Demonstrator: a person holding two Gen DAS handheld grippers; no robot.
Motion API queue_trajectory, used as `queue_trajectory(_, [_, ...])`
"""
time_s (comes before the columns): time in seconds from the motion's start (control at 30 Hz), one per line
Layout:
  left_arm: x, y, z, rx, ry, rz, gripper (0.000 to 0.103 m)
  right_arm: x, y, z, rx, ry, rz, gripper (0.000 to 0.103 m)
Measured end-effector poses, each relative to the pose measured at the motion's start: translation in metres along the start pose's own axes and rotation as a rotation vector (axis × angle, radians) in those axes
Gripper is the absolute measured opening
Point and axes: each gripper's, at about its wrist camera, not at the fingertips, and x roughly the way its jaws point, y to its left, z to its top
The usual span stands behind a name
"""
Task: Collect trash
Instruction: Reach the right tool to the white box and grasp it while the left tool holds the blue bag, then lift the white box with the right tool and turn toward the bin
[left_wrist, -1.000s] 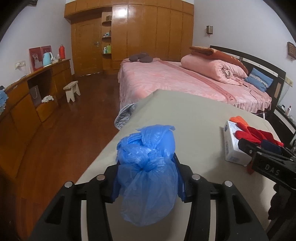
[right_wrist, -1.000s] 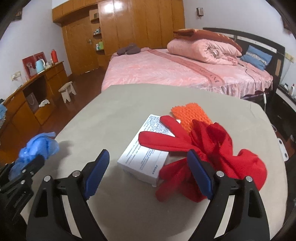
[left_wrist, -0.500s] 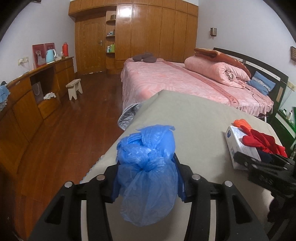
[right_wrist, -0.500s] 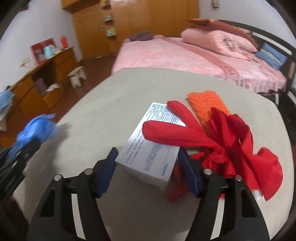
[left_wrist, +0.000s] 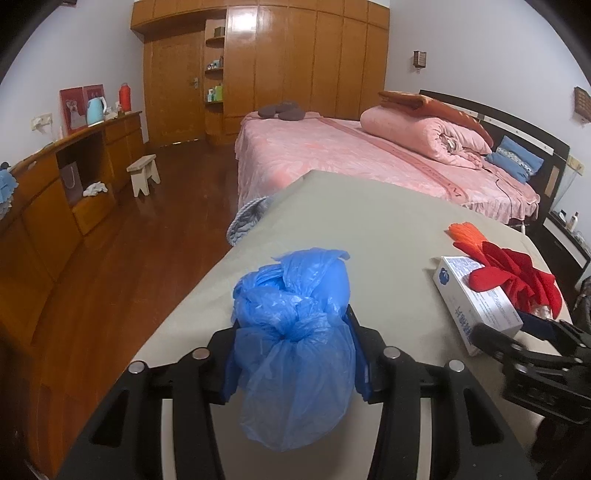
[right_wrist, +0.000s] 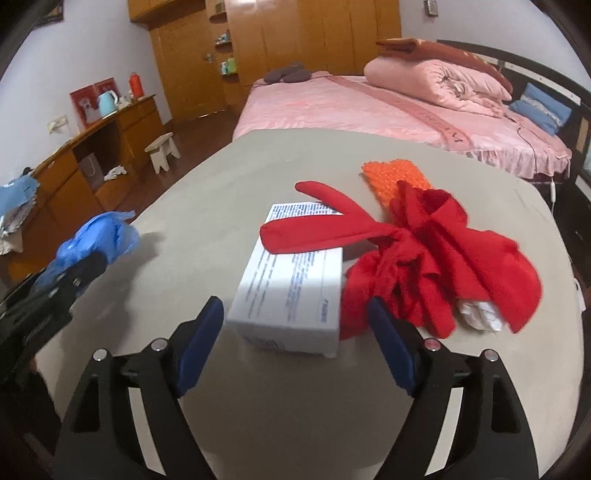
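The left gripper (left_wrist: 293, 354) clamped a knotted blue plastic bag (left_wrist: 291, 332) over the tabletop's (right_wrist: 258, 166) left edge. The right gripper's (right_wrist: 295, 328) jaws were opening around the near end of a white carton (right_wrist: 291, 291), without touching it, beside red cloth (right_wrist: 436, 258).

A knotted blue plastic bag (left_wrist: 295, 343) sits clamped in your left tool (left_wrist: 293, 354), raised near the worktop's (left_wrist: 369, 240) left edge. Toward the right edge, your white printed box (right_wrist: 291, 280) lies flat, a red cloth (right_wrist: 424, 254) draped over its far corner, an orange knit piece (right_wrist: 395, 177) just behind.
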Motion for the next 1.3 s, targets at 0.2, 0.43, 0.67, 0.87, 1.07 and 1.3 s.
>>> queue_trajectory(0.2, [-0.002,0.001,-0.002,0.005,0.008,0.013,0.048,0.017,-0.005,0.013,0.024,0.027,-0.006,0.057])
queue_trajectory(0.43, [-0.007,-0.004,-0.001,0.004,-0.005,0.000,0.048,-0.013,-0.007,0.009,-0.012,-0.014,0.059,0.054])
queue_trajectory(0.67, [-0.018,-0.019,-0.007,0.019,-0.012,-0.036,0.048,-0.044,-0.015,-0.003,-0.034,-0.033,0.110,0.054])
queue_trajectory(0.87, [-0.035,-0.029,-0.010,0.028,-0.025,-0.059,0.048,-0.077,-0.022,-0.011,-0.050,-0.066,0.148,0.054])
queue_trajectory(1.07, [-0.053,-0.044,-0.004,0.042,-0.044,-0.078,0.048,-0.103,-0.032,-0.011,-0.046,-0.098,0.156,0.054])
queue_trajectory(1.3, [-0.077,-0.074,0.006,0.085,-0.094,-0.116,0.048,-0.134,-0.052,-0.006,-0.011,-0.145,0.172,0.054])
